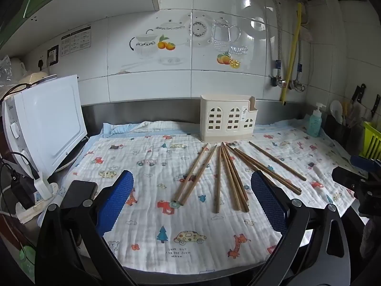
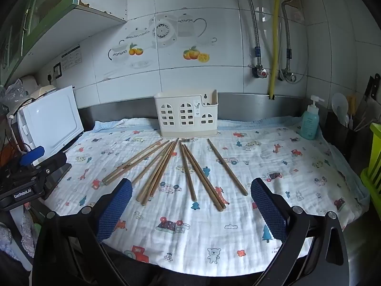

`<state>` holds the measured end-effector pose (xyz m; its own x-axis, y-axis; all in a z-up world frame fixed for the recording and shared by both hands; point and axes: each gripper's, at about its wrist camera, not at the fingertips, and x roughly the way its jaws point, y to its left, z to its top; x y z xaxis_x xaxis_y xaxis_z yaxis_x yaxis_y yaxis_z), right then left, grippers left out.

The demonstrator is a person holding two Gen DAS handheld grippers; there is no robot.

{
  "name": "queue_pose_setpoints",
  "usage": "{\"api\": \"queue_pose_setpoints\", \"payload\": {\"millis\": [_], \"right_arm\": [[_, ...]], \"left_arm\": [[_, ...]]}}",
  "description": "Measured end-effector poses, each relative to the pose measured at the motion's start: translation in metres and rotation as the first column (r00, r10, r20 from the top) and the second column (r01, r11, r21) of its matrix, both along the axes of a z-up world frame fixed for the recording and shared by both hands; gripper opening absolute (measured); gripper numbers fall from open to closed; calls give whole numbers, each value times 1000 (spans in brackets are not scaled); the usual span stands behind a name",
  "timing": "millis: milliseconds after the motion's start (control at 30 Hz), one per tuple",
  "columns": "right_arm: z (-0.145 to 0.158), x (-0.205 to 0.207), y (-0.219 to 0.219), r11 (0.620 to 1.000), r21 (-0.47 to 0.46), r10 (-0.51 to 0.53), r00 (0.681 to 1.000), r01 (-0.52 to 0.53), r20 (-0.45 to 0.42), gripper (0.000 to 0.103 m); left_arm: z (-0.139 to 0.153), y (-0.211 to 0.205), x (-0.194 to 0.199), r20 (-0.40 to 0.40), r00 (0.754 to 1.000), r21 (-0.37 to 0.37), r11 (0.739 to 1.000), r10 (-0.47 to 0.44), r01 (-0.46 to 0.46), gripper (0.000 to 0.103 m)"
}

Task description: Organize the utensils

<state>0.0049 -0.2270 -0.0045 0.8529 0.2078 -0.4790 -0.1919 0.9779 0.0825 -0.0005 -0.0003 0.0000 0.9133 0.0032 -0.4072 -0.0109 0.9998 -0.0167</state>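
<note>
Several brown wooden chopsticks (image 1: 228,176) lie fanned out on a white patterned cloth (image 1: 190,228), tips toward a cream plastic utensil holder (image 1: 227,119) standing at the back by the wall. They also show in the right wrist view (image 2: 188,171), in front of the holder (image 2: 187,114). My left gripper (image 1: 193,205) is open and empty, low over the cloth's front, with the near ends of the chopsticks between its blue fingers. My right gripper (image 2: 190,209) is open and empty, just short of the chopsticks' near ends.
A white appliance (image 1: 47,124) with cables stands at the left. A dark phone (image 1: 78,190) lies by the cloth's left edge. A teal soap pump bottle (image 2: 309,121), a knife rack and a green rack (image 2: 372,157) stand at the right.
</note>
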Motion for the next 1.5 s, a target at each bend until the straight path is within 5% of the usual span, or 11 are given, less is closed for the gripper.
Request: {"api": "queue_pose_setpoints", "payload": {"millis": [1500], "right_arm": [[5,-6,0,1000,-7,3,1000,-3,13,97]], "left_arm": [[0,-4,-9,5,1000,6,1000,-11,11,98]]}}
